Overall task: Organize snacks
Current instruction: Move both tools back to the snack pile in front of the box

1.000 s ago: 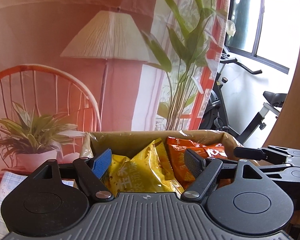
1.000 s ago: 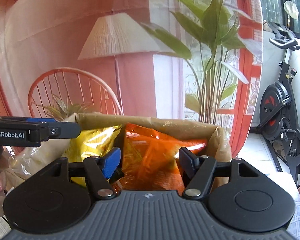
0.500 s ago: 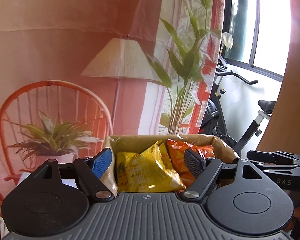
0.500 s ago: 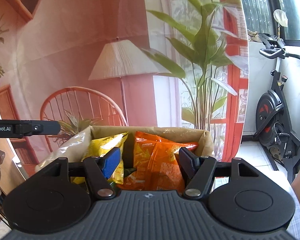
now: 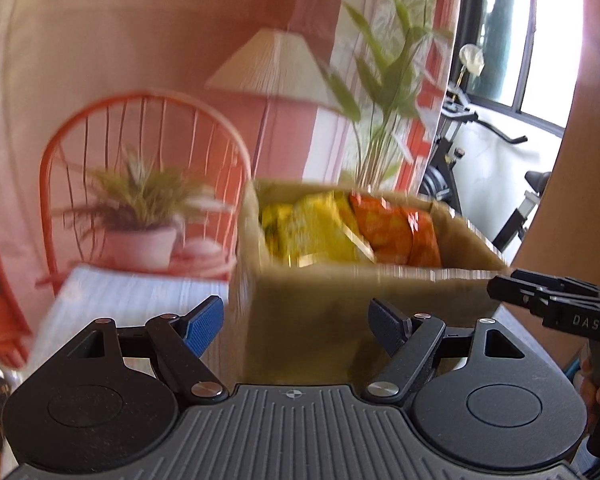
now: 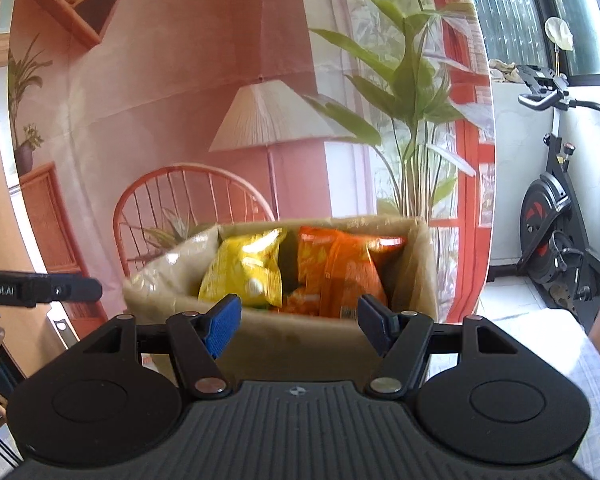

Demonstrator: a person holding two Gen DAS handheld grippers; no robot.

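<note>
A brown cardboard box point(image 5: 308, 320) point(image 6: 300, 340) stands ahead of both grippers. Inside it yellow snack bags point(image 5: 316, 232) point(image 6: 248, 272) sit on the left and orange snack bags point(image 5: 400, 232) point(image 6: 340, 272) on the right, upright. My left gripper point(image 5: 296, 320) is open and empty, in front of the box's near wall. My right gripper point(image 6: 300, 320) is open and empty, also short of the box's near wall. The right gripper shows at the right edge of the left wrist view point(image 5: 556, 304); the left gripper shows at the left edge of the right wrist view point(image 6: 40, 288).
A printed backdrop point(image 6: 180, 100) with lamp, chair and plants hangs behind the box. A pale checked cloth point(image 5: 120, 296) covers the table to the left of the box. An exercise bike point(image 6: 560, 220) stands at the right by the window.
Both grippers have pulled back from the box; it now looks smaller and its front wall shows. The left view has swung and is blurred. Both stay open and empty.
</note>
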